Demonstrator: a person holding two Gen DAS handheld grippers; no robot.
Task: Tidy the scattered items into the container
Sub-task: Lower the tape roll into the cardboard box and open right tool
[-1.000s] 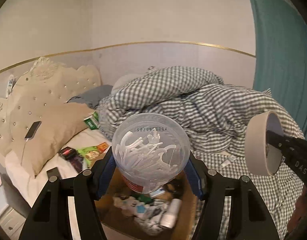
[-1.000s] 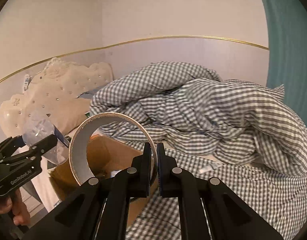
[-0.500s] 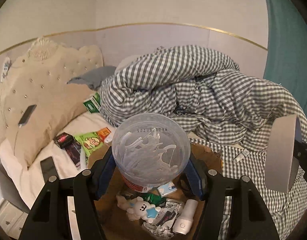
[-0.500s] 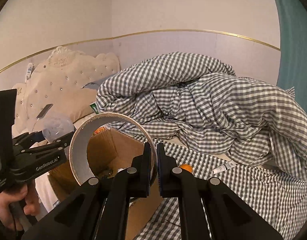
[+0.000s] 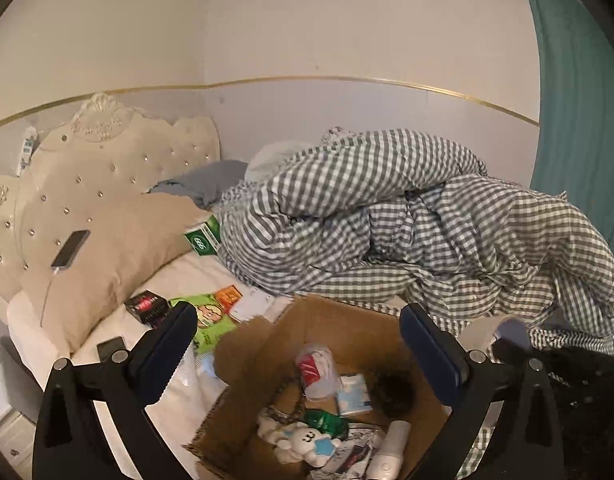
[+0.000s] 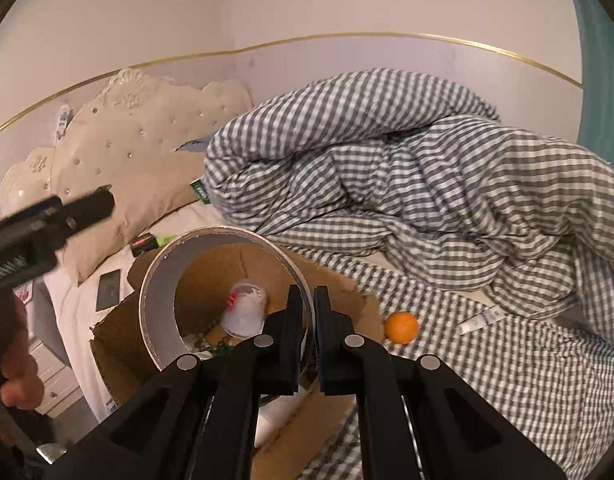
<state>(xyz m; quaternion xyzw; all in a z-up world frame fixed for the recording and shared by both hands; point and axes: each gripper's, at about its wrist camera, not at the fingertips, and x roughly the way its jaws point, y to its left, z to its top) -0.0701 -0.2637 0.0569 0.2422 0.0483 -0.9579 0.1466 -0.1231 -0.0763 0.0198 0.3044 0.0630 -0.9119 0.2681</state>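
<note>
An open cardboard box [image 5: 347, 322] sits on the bed and holds several small items. The clear jar of floss picks [image 5: 317, 370] lies on its side inside it; it also shows in the right wrist view [image 6: 245, 310]. My left gripper [image 5: 297, 344] is open and empty above the box. My right gripper [image 6: 305, 332] is shut on the rim of a wide tape roll [image 6: 163, 292], held over the box [image 6: 355, 300]. An orange ball [image 6: 401, 327] and a small tube [image 6: 481, 319] lie on the checked sheet right of the box.
A crumpled checked duvet [image 5: 407, 220] fills the bed behind the box. Snack packets [image 5: 209, 320], a dark box [image 5: 147, 306], a green carton [image 5: 203, 236] and a phone [image 5: 71, 248] on the pillow lie at left. A teal curtain [image 5: 579, 120] hangs at right.
My left gripper opened and let go of the floss-pick jar, which dropped into the box. My right gripper moved over the box with the tape roll.
</note>
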